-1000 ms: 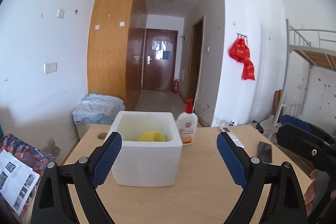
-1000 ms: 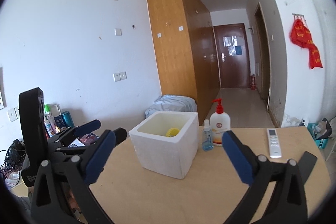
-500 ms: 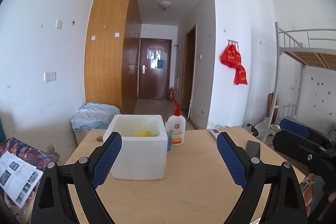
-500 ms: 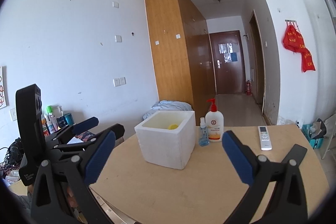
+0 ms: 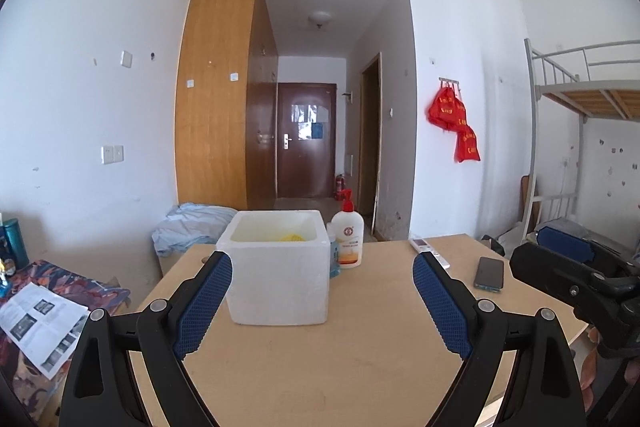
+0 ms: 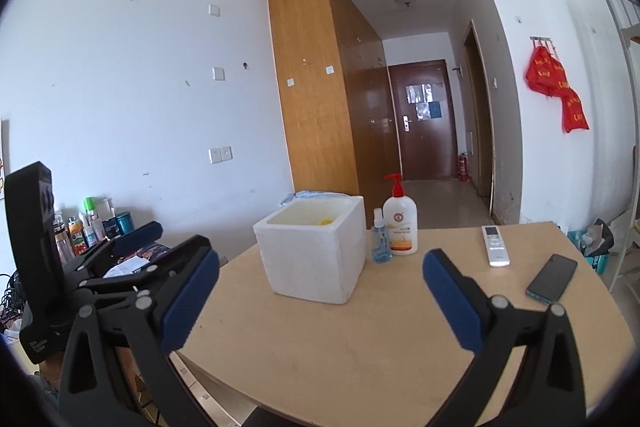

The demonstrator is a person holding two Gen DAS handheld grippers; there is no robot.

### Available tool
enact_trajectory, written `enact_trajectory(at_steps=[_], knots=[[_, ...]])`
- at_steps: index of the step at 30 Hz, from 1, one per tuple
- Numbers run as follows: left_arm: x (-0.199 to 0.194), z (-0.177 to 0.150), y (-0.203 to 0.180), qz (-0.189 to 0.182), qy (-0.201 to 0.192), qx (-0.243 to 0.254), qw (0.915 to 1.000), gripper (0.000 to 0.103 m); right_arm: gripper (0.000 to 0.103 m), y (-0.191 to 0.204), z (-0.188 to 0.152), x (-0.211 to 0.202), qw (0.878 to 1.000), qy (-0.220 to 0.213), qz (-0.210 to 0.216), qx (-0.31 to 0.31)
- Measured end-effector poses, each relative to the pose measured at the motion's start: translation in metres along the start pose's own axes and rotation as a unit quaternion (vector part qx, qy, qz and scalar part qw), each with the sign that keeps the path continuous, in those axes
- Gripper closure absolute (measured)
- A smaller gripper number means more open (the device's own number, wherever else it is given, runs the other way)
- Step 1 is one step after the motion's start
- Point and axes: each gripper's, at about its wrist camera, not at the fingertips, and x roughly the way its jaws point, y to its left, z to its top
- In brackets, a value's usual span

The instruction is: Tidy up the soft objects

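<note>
A white foam box (image 5: 278,277) (image 6: 314,251) stands on the wooden table (image 5: 340,367) (image 6: 380,347). A yellow soft object (image 5: 291,237) (image 6: 323,221) peeks over its rim from inside. My left gripper (image 5: 322,303) hovers over the near part of the table, short of the box, open with nothing between its blue pads. My right gripper (image 6: 320,299) is also open and empty, off to the right of the left one and level with it. In each wrist view the other gripper shows at the picture's edge.
Behind the box stand a pump bottle (image 5: 349,237) (image 6: 399,223) and a small blue bottle (image 6: 380,242). A white remote (image 6: 495,245) and a dark phone (image 6: 552,277) lie on the table's right side. Bottles (image 6: 92,223) and papers (image 5: 40,323) crowd the left; a bunk bed (image 5: 580,99) stands right.
Both grippers have drawn back from the foam box, which now looks smaller and farther; the phone has come into the right wrist view. Both sets of jaws stayed open.
</note>
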Motion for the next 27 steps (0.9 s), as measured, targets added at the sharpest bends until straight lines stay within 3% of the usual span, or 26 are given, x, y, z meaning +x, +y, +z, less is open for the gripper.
enact_trajectory(at_steps=[3, 13, 27], knots=[[-0.007, -0.006, 0.001, 0.006, -0.007, -0.004, 1.0000, 0.005, 0.000, 0.002, -0.008, -0.003, 1.000, 0.004, -0.004, -0.005], [-0.024, -0.035, -0.002, 0.004, -0.005, -0.002, 1.0000, 0.000, 0.000, 0.004, -0.036, -0.007, 1.000, 0.025, -0.016, -0.002], [-0.022, -0.056, 0.008, 0.020, -0.003, -0.034, 0.9992, 0.000, 0.000, 0.000, -0.053, -0.010, 1.000, 0.016, -0.022, 0.000]])
